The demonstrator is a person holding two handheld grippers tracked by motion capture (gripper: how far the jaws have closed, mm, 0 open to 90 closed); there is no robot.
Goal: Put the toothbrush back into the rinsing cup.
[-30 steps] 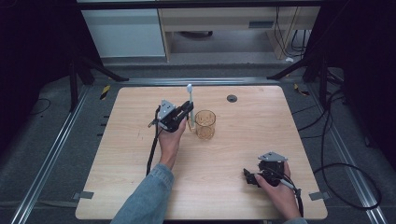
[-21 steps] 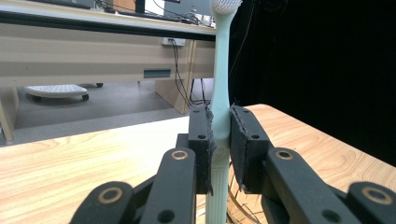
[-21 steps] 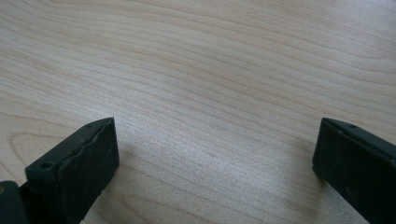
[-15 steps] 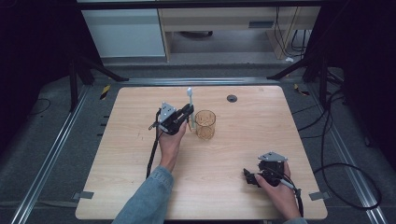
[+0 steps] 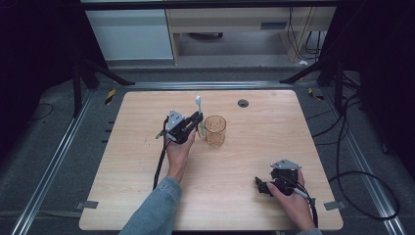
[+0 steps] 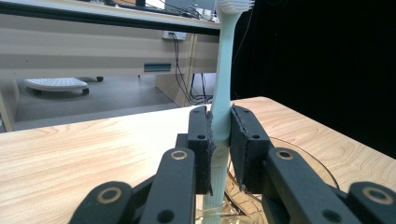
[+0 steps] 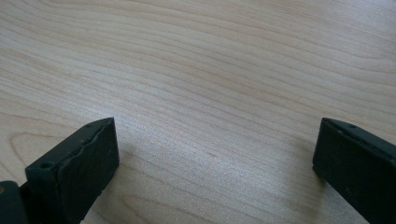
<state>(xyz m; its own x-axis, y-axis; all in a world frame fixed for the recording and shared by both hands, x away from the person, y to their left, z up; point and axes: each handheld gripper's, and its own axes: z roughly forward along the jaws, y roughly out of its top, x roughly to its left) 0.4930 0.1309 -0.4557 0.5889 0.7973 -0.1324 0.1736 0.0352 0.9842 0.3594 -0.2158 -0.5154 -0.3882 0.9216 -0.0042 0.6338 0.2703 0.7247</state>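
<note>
Your left tongs (image 5: 195,121) clamp the toothbrush (image 6: 223,84) upright, just beside the glass (image 5: 215,130) on the tabletop (image 5: 274,147); keep it vertical, centre it over the rim, lower gently; right tongs (image 7: 215,158) idle wide apart.

The high view looks forward and down from above the person's edge of the pale wooden desk (image 5: 235,196), far enough off to take in both tongs. The left gripper view sits close behind the left tongs (image 6: 219,140), facing level along them past the upright pale-green plastic toothbrush (image 6: 223,84) between their pads, which the high view shares. The right gripper view looks steeply down between the right tongs (image 7: 215,154), very near the bare desk grain.
</note>
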